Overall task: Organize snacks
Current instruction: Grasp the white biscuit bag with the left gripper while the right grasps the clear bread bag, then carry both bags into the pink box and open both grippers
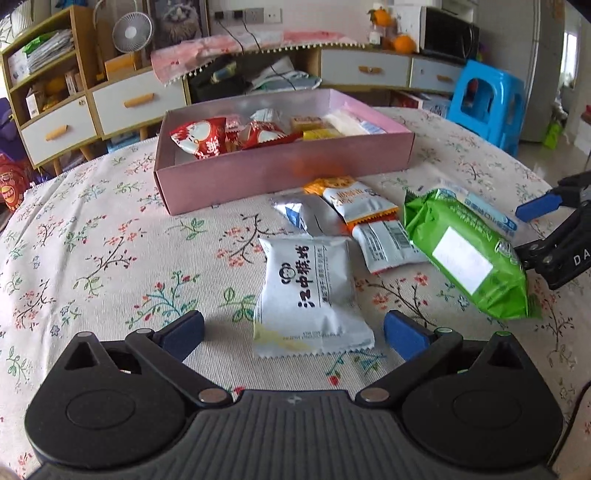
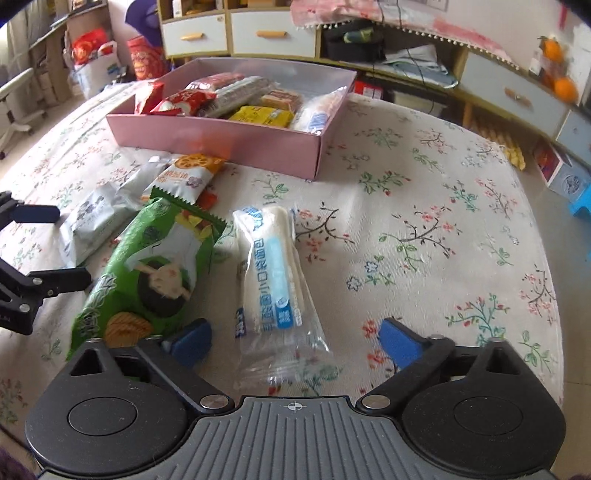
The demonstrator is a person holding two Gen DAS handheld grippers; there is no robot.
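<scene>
Jaws, left: left gripper stands wide apart, low over the desk, gripping nothing; the near end of a white packet lies between its blue pads without touching them.
Jaws, right: right gripper is spread wide with nothing clamped; a clear-wrapped bread pack with blue print lies lengthwise between its pads, apart from both.
Green bag: green snack bag lies just left of the bread pack, its near corner beside the right gripper's left pad.
Loose snacks: beyond the white packet, a silver packet and an orange-and-white packet sit close together, with a barcode-printed packet beside them.
Box: pink box stands on the floral cloth behind the loose snacks, holding red packets, yellow packs and a pale wrapped pack at its right end.
Surroundings: drawers, a small fan and a blue stool stand beyond the desk.
</scene>
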